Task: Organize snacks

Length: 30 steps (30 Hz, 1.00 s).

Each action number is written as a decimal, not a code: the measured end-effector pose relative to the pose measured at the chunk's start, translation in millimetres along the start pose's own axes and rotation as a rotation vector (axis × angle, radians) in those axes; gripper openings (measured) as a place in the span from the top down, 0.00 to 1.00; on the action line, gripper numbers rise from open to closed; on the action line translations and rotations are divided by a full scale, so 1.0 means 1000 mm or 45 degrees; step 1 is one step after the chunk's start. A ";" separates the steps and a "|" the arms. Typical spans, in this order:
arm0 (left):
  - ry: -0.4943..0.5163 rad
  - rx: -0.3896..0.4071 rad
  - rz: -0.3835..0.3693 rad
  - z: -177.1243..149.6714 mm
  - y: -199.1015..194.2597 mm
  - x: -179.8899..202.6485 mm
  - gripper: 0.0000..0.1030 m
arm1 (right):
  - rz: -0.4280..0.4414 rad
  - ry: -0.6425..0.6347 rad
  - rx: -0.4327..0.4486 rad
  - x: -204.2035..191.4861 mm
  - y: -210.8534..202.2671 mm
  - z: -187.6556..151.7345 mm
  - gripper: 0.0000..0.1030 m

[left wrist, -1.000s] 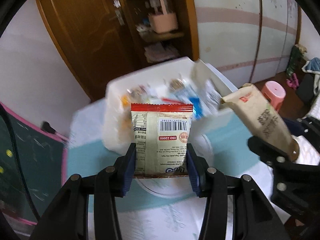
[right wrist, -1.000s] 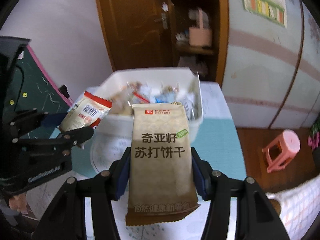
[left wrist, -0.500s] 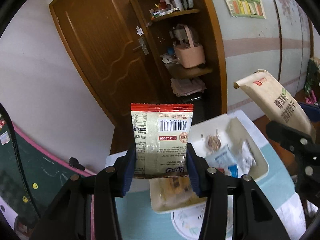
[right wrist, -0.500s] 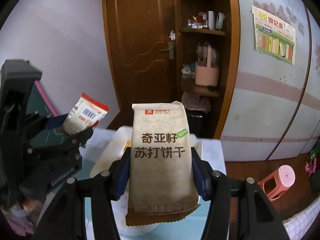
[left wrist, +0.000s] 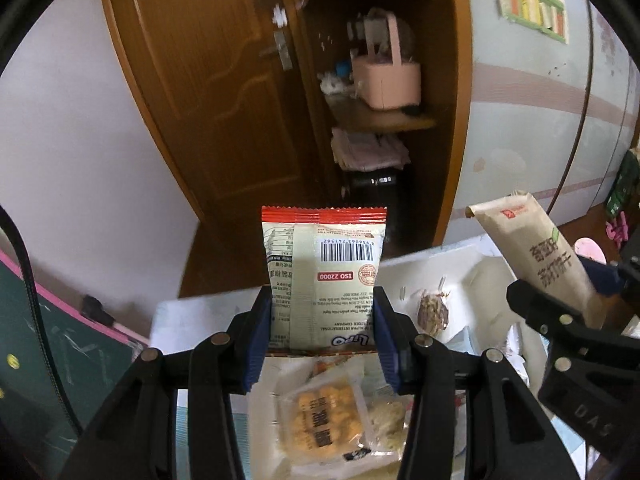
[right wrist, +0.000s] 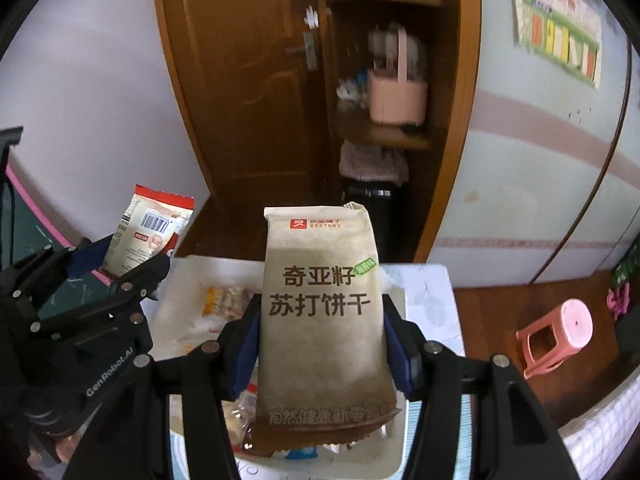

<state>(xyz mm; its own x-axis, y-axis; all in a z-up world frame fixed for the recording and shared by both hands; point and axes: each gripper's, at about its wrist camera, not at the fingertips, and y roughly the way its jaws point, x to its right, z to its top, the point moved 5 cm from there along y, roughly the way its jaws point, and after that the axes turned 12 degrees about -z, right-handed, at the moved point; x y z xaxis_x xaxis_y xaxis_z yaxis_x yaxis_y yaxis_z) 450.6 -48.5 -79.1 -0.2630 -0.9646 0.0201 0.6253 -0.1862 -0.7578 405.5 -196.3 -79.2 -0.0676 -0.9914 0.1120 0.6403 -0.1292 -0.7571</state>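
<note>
My left gripper is shut on a small red-topped snack packet with a barcode, held upright above a white bin of mixed snacks. My right gripper is shut on a tall brown soda-cracker bag, also held over the bin. Each gripper shows in the other's view: the right one with the brown bag at right, the left one with the red packet at left. A yellow snack pack lies in the bin below the left gripper.
The bin stands on a table with a teal-and-white cloth. Behind are a brown door and a wooden shelf with a pink basket. A pink stool stands on the floor at right. A green board is at left.
Both grippers have moved forward over the bin with their packets still held; the bin now lies below them instead of ahead, after the views tilted up toward the door.
</note>
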 end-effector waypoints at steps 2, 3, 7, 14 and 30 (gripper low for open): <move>-0.021 -0.037 -0.012 -0.008 0.016 -0.003 0.55 | 0.004 -0.002 -0.041 -0.006 0.018 -0.005 0.46; -0.029 -0.058 -0.017 -0.011 0.025 -0.003 0.55 | 0.006 -0.007 -0.056 -0.008 0.024 -0.008 0.46; -0.051 -0.153 -0.004 -0.025 0.060 -0.007 0.40 | -0.011 -0.039 -0.122 -0.018 0.053 -0.016 0.45; -0.197 -0.331 -0.154 -0.051 0.097 -0.029 0.12 | -0.043 0.025 -0.205 -0.009 0.082 -0.029 0.28; -0.150 -0.242 -0.122 -0.058 0.032 -0.021 0.02 | -0.042 0.073 -0.182 0.000 0.039 -0.040 0.25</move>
<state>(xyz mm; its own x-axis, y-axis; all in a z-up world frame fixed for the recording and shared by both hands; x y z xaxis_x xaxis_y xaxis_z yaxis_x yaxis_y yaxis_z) 433.3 -23.2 -141.9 -0.2197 -0.9615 0.1651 0.4490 -0.2499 -0.8579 400.3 -202.6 -134.6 -0.1329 -0.9856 0.1043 0.5219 -0.1590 -0.8381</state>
